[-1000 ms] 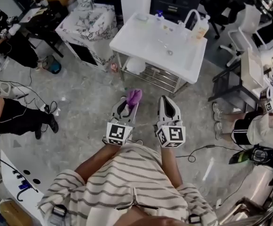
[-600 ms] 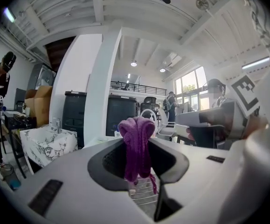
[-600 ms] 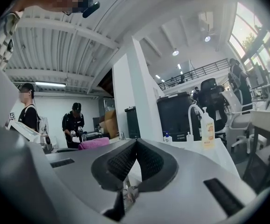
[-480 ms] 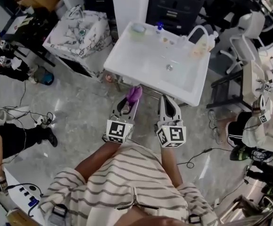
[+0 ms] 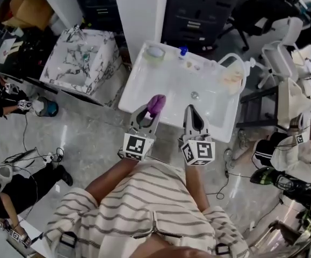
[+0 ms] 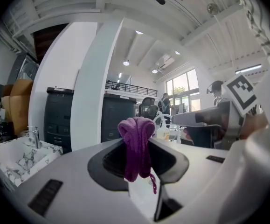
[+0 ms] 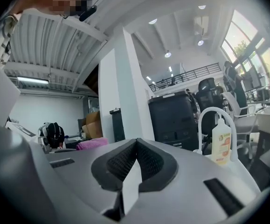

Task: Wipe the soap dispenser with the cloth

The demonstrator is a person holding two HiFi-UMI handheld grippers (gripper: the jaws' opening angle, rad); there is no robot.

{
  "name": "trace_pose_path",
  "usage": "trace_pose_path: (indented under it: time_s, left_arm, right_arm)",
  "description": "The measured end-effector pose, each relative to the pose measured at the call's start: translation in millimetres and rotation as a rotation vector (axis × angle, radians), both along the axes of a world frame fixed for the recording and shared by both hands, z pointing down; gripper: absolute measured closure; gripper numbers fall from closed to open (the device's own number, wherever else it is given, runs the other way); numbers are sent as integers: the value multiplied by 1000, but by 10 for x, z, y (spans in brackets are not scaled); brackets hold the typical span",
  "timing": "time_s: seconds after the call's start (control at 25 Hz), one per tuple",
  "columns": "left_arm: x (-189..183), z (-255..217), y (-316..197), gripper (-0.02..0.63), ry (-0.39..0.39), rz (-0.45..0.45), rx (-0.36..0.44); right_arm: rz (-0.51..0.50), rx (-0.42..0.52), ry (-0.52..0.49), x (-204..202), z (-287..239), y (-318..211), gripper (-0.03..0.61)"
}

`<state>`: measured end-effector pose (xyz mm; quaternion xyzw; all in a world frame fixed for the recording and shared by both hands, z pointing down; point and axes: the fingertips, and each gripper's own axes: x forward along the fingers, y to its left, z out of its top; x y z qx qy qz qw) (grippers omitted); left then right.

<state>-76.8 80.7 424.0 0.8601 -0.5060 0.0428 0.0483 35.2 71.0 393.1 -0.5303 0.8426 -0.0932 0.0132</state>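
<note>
Left tool [image 5: 147,115], clamped on cloth [image 6: 137,143], should wipe the apparent soap dispenser [image 7: 222,141] while the shut, empty right tool [image 5: 190,112] steadies it.

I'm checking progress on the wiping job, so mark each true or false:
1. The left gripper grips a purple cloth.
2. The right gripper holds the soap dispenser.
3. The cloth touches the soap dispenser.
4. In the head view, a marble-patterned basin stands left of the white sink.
1. True: the left gripper is shut on the purple cloth.
2. False: the right gripper has its jaws together with nothing between them. The soap dispenser stands by the faucet.
3. False: the cloth is apart from the dispenser, at the near edge of the white sink.
4. True: the marble-patterned basin is on that side.
</note>
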Motion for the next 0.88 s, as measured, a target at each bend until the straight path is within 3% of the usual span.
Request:
trace_pose_path:
  time_s: [0.36,0.88]
  left_arm:
    - [-83,32,-831,506,4,62,-11]
    - [222,289,-1361,505,-34,47,-59]
  right_arm:
    - [51,-3,16,-123,-42,-761,583]
    - [-7,-76,7,91,331,-1397,583]
